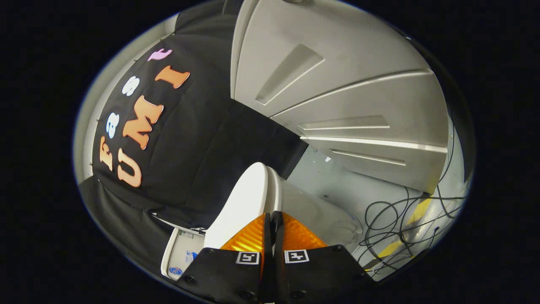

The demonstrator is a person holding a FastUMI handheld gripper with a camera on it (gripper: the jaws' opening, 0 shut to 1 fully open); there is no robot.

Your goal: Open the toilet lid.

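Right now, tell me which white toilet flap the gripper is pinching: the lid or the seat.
The lid: the gripper is shut on its edge, lifted clear of the seat behind it.

Floor pale grey, smooth, in lower right of frame, below white panelled wall. Toilet base stands on it at lower centre. Loose black cables lie in tangled loops on floor, right of toilet. Yellow-and-black tape strip runs diagonally across floor under cables, toward lower right. Small dark specks on floor near wall
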